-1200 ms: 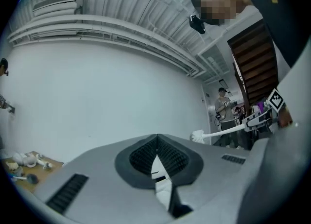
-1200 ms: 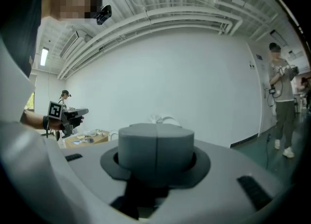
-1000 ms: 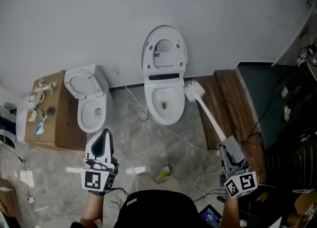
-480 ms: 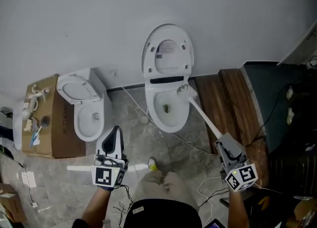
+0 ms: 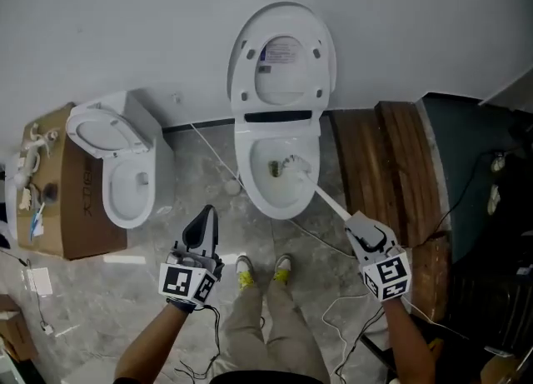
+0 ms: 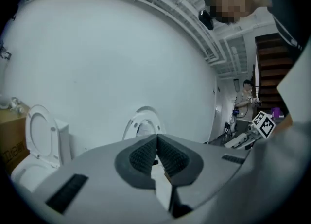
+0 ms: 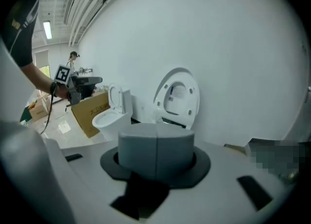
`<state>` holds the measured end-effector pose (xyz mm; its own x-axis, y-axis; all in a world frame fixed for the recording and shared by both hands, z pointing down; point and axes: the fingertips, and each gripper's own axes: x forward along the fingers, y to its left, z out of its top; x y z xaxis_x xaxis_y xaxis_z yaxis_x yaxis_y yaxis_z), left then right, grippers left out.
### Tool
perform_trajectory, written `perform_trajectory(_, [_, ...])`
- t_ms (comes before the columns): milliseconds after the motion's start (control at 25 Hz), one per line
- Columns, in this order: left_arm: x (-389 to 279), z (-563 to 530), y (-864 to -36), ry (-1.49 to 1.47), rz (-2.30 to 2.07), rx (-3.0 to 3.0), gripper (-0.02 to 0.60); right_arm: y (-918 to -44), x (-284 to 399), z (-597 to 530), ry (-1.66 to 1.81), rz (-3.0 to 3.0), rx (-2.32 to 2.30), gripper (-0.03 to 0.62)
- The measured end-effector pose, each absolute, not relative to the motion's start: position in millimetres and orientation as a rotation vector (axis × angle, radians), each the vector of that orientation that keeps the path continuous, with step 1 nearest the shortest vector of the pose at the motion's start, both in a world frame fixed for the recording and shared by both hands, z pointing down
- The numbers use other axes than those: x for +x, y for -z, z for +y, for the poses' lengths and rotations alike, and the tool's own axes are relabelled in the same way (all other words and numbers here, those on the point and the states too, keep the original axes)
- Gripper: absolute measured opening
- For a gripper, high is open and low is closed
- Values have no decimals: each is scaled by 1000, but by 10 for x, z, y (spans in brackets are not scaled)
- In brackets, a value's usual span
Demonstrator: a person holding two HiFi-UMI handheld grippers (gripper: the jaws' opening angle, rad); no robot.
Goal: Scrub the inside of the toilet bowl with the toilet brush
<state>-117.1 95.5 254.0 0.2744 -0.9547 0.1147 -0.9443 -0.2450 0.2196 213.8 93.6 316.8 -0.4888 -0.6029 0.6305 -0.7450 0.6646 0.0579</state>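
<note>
The white toilet brush (image 5: 293, 167) slants, bristle head inside the open white toilet bowl (image 5: 275, 206), its handle running toward four o'clock.

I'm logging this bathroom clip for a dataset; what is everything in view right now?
toilet: one, white, lid up, centre, against the wall
small toilet: one, white, lid up, to its left
toilet brush: one, white, head inside the centre bowl
cardboard box: one, brown, far left
wooden boards: brown, right of the toilet
cable: white, between the toilets
shoes: two, yellowish, below the bowl
left gripper: jaws shut, empty
right gripper: jaws shut on the brush handle
</note>
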Motion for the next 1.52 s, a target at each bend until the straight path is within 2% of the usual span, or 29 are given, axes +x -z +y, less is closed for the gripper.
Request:
perform_trajectory(120, [-1083, 862, -2976, -40, -1752, 2287, 11, -3745, 2071, 736, -289, -2197, 948, 146])
perform_trajectory(360, [-923, 634, -3540, -50, -1720, 2312, 11, -4738, 1936, 324, -295, -2156, 862, 146])
perform_trajectory(920, [-635, 464, -4821, -152, -1639, 2244, 10, -6331, 1308, 141, -264, -2098, 674, 146])
perform_trajectory(1080, [-645, 534, -4908, -164, -1639, 2212, 10, -6597, 978, 136, -148, -2077, 569, 144])
perform_trajectory(1520, [-662, 662, -4850, -115, -1606, 2108, 10, -6842, 461, -227, -95, -2057, 561, 147])
